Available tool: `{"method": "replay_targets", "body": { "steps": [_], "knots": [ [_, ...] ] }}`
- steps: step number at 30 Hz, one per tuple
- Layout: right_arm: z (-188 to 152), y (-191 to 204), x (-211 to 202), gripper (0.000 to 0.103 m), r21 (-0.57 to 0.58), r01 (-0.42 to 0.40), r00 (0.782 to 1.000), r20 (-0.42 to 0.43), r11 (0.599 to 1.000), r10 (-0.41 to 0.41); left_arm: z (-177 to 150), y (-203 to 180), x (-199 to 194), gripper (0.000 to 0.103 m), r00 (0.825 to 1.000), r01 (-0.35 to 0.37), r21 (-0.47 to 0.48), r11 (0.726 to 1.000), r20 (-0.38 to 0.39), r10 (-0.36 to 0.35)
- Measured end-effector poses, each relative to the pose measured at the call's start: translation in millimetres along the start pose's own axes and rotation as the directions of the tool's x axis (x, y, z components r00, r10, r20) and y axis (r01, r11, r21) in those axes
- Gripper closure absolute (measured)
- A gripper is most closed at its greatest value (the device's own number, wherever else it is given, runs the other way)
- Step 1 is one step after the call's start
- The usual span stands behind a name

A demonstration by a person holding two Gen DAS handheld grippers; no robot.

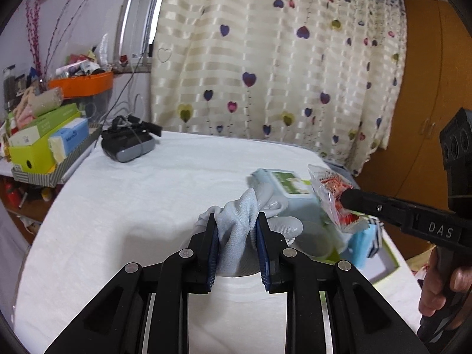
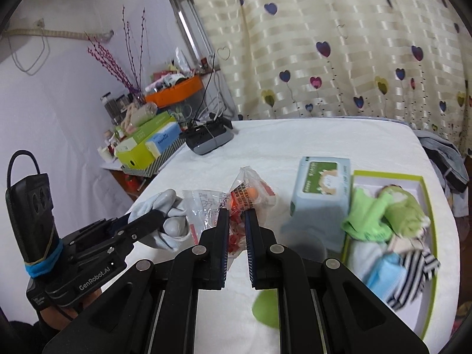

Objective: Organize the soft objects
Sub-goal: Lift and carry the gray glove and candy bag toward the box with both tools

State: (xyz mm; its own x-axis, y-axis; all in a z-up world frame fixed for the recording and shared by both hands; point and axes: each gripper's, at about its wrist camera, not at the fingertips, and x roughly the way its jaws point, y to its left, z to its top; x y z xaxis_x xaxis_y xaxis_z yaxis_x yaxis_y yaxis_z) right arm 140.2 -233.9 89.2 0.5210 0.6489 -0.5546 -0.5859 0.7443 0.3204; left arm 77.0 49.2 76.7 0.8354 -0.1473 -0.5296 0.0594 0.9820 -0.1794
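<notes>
A table under a plain white cloth (image 1: 141,206) fills the lower part of both wrist views, its far edge running in front of a cream, banded curtain (image 1: 265,59) printed with purple, pink and yellow hearts. The left gripper (image 1: 237,230) is clamped on a pale grey work glove (image 1: 236,230), the fabric bunched between its blue pads and the glove's fingers hanging out either side above the cloth. The right gripper (image 2: 236,224) is pinched tight on a crinkly clear plastic packet (image 2: 242,197) with red printing and something orange inside; in the left wrist view that packet hangs at the tip of the right tool, in front of a light blue wet-wipes pack (image 2: 320,188) that sits on the cloth. Just right of the wipes lies a shallow lime-rimmed white box (image 2: 392,177) holding soft items: a bright green garment (image 2: 365,218), a striped black-and-white cloth (image 2: 413,274) and a light blue piece (image 2: 383,274). A blurred green patch shows on the cloth near the right gripper; what it is cannot be told. At the table's far left corner rests a dark grey headset (image 1: 128,144) with cables. Beyond it, a lower side surface is crowded with a lime green box (image 1: 32,153), a blue tissue carton (image 1: 73,135) and an orange tray (image 1: 82,84), with pink-budded twigs (image 2: 124,59) rising against the pale wall. A wooden cabinet (image 1: 427,88) stands at the right.
</notes>
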Motion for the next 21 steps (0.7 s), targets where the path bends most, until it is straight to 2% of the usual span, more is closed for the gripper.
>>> {"method": "replay_targets", "body": {
  "steps": [10, 21],
  "knots": [
    [-26, -16, -44, 0.092, 0.022, 0.019, 0.998, 0.061, 1.0, -0.02, -12, -37, -15, 0.081, 0.998, 0.06, 0.012, 0.998, 0.007, -0.06],
    [-41, -21, -69, 0.092, 0.024, 0.029, 0.995, 0.091, 0.999, -0.031, -20, -65, -24, 0.081, 0.995, 0.097, 0.031, 0.995, 0.005, -0.098]
  ]
}}
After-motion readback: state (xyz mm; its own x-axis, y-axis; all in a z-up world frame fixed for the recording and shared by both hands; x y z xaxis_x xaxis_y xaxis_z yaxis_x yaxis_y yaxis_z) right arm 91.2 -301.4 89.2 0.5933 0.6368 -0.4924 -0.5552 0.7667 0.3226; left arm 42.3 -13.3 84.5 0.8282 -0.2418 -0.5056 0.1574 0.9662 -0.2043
